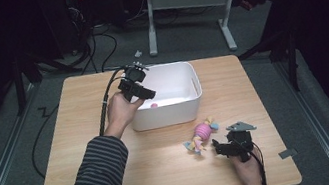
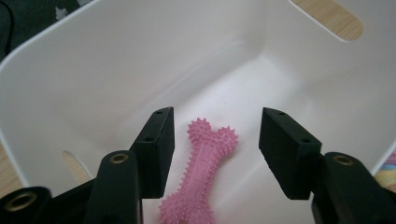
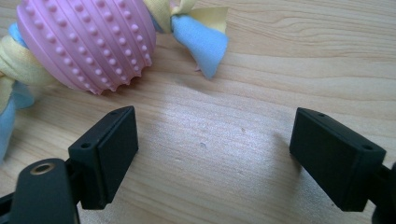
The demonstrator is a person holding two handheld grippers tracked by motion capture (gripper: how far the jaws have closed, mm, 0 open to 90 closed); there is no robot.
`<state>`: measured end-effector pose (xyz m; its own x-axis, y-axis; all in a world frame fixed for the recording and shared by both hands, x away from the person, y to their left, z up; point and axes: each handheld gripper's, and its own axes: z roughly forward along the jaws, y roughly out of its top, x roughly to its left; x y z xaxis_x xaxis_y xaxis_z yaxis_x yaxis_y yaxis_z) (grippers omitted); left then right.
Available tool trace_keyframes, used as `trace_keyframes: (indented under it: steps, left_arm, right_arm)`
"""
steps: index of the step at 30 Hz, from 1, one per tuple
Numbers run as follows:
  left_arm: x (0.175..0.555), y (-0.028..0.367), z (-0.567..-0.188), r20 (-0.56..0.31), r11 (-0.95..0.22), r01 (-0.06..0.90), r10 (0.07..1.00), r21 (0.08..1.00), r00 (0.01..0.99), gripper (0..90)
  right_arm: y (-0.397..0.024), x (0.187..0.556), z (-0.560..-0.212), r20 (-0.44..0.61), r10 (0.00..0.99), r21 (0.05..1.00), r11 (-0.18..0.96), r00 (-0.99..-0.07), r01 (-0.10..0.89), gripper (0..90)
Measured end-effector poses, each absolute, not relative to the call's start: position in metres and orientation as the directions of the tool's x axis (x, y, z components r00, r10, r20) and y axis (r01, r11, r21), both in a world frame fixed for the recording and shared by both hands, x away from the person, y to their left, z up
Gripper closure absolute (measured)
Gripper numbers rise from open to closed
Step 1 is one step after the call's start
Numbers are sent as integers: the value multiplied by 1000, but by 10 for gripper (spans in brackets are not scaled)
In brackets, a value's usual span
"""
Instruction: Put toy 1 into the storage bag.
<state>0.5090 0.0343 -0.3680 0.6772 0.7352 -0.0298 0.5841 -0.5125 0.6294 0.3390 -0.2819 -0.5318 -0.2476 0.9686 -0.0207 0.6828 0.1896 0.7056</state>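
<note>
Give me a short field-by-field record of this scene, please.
table: wooden
bin: white, on the table
bone: pink, spiked, lying on the bin floor
left gripper: over the bin, jaws open either side of the bone, not pressing it
ball: pink, knobbed, with cloth strips, on the table
right gripper: open, beside the ball, nothing held

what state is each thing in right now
left gripper: open over the bin, pads clear of the bone
right gripper: open, nothing between its jaws
pink bone toy: lying flat on the bin floor
white bin: upright on the table, open-topped
pink ball toy: on the table with its cloth strips, beside the right gripper, untouched
</note>
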Motion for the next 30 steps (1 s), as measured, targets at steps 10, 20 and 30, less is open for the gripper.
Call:
trace_keyframes:
  steps: [10,20,30]
  left_arm:
    - [486,59,-350,-10,-481,536,738,694,675,433]
    - [471,76,-344,-36,-445,531,742,721,670,413]
    - [453,94,-339,-50,-399,515,752,759,657,404]
  right_arm:
    - [-282,339,-532,-21,969,706,190,-248,683,154]
    - [-282,339,-532,-21,968,706,190,-248,682,154]
    - [-282,339,-532,-20,968,705,190,-249,683,154]
